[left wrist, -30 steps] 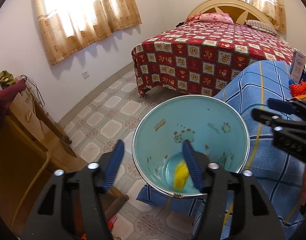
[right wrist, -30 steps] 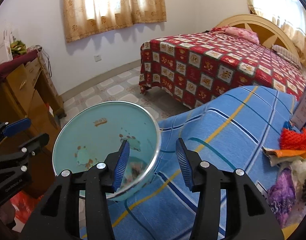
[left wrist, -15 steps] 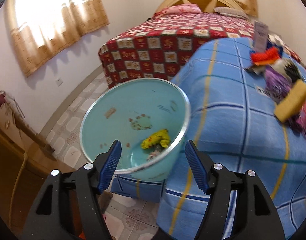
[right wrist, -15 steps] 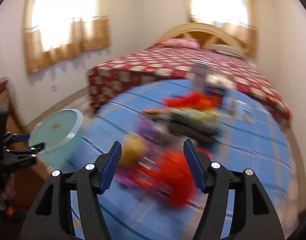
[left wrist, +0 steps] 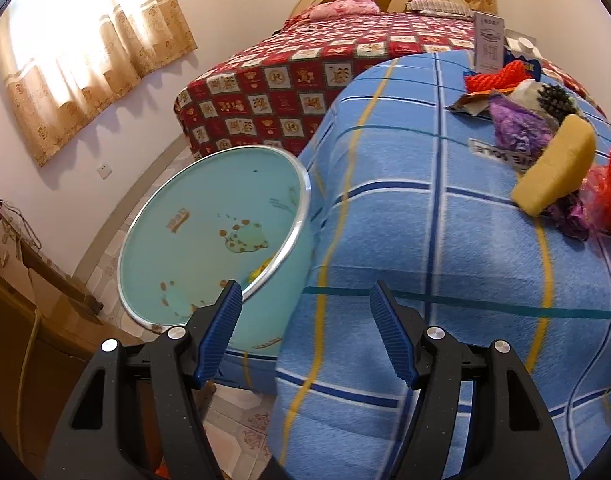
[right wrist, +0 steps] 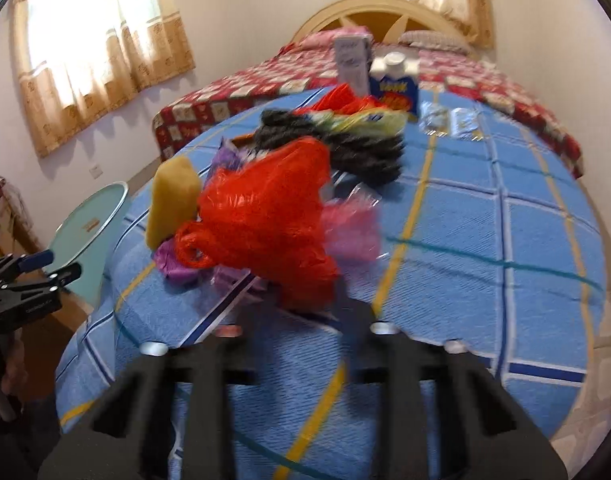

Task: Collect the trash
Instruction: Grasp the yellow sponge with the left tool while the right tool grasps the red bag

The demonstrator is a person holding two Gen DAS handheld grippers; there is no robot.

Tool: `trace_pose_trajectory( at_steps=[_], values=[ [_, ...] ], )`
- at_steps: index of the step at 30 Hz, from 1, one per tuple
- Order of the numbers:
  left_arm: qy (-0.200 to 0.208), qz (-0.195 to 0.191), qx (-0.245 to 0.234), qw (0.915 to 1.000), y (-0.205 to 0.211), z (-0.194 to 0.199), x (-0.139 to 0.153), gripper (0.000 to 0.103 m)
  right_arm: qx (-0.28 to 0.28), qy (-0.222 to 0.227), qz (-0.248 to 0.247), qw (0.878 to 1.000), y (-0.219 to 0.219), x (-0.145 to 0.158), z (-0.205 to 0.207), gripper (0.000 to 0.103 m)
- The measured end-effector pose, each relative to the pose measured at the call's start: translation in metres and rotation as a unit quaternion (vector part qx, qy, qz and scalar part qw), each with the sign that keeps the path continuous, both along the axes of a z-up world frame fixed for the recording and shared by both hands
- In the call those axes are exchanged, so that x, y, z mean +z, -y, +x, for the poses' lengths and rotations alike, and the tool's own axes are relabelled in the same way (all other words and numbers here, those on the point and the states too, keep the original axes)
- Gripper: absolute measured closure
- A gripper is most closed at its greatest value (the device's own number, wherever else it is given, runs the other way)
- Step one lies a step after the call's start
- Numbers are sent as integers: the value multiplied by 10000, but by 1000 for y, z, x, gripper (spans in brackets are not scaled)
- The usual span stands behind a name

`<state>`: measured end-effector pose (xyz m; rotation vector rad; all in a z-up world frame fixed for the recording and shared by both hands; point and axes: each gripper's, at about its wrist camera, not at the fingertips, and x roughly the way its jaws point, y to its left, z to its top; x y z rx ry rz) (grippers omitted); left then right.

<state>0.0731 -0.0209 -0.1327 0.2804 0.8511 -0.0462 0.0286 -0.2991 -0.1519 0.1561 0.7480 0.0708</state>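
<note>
A light-blue bin stands on the floor against the blue checked blanket; a yellow scrap lies inside. My left gripper is open and empty, hovering beside the bin's rim. Trash lies piled on the blanket: a yellow sponge, purple wrapper and red net. In the right wrist view a red plastic bag sits right in front of my right gripper, whose fingers are blurred and hidden under the bag. The sponge and bin show at left.
A red patterned bed stands behind. A blue carton and a white box stand at the blanket's far end. A wooden cabinet is at left. Tiled floor lies below the bin.
My left gripper has shifted right, from above the bin to the blanket's edge. My right gripper has swung from the bin to the trash pile and closed in on the red bag.
</note>
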Motion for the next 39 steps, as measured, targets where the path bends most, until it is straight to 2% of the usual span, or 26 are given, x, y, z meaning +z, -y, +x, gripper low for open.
trace_pose_trajectory(
  at_steps=[1, 4, 12, 19, 23, 32, 33, 34, 35, 37, 39],
  values=[
    [12, -25, -40, 10000, 4, 0, 2, 37, 56, 40, -10, 10000, -1, 1, -1, 87],
    [56, -74, -138, 9999, 13, -1, 5, 37, 102, 83, 42, 9999, 0, 4, -2, 92],
    [135, -198, -397, 9989, 36, -4, 14, 37, -73, 226, 266, 9994, 16, 28, -13, 93],
    [233, -268, -643, 9973, 63, -3, 18, 37, -557, 222, 249, 9979, 52, 42, -23, 93],
    [217, -371, -806, 9958, 80, -1, 18, 37, -818, 128, 215, 9963, 72, 35, -26, 93],
    [121, -508, -1253, 9907, 118, 7, 10, 39, -857, 0, 148, 9962, 78, 19, -26, 93],
    [119, -532, -1278, 9903, 121, 9, 10, 42, -858, 9, 146, 9962, 79, 18, -26, 93],
    [90, -578, -1331, 9894, 123, 12, 9, 55, -859, 14, 148, 9962, 79, 18, -26, 93],
    [2, -647, -1426, 9877, 126, 15, 7, 72, -855, 20, 154, 9962, 79, 18, -25, 93],
    [-88, -708, -1493, 9862, 128, 18, 6, 89, -842, 29, 159, 9963, 79, 18, -25, 93],
    [-77, -762, -1533, 9852, 127, 17, 7, 90, -826, 57, 133, 9965, 78, 19, -25, 93]
  ],
)
